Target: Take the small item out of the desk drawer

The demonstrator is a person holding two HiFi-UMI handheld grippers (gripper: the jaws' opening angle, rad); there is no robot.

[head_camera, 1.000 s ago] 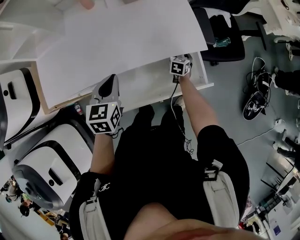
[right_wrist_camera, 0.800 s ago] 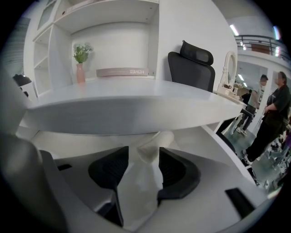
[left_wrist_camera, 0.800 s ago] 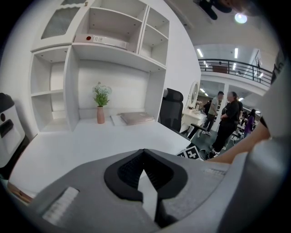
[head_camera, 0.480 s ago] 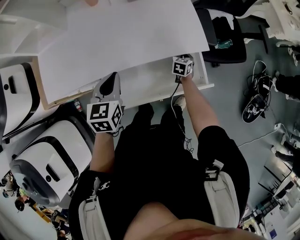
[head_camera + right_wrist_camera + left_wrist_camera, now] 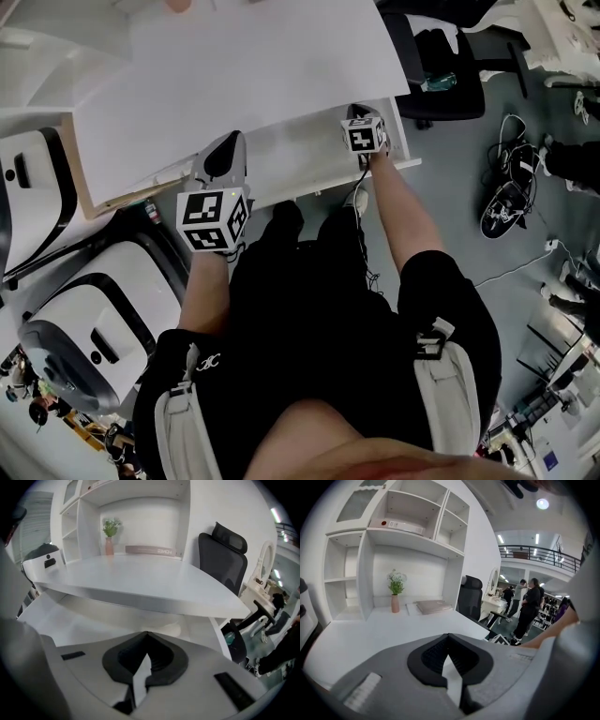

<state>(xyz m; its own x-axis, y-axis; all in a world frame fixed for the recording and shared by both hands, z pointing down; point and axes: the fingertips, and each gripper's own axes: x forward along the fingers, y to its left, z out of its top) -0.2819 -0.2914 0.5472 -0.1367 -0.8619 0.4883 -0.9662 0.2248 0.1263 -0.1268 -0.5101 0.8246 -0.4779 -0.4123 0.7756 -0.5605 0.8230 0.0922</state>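
The right gripper (image 5: pixel 146 633) has its jaws together, with a pale item (image 5: pixel 169 629) just beyond their tips in the drawer (image 5: pixel 84 616). The left gripper (image 5: pixel 449 635) also has its jaws together.

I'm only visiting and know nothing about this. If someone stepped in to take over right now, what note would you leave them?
Left gripper: jaws together, empty, held at the front edge of the desk top.
Right gripper: jaws together at the open drawer, nothing visible between them.
Item: a pale rounded shape further back in the drawer may be it, but it is too faint to be sure.
Done: drawer is open.
Left: confirm the item, grip it, lift it out.
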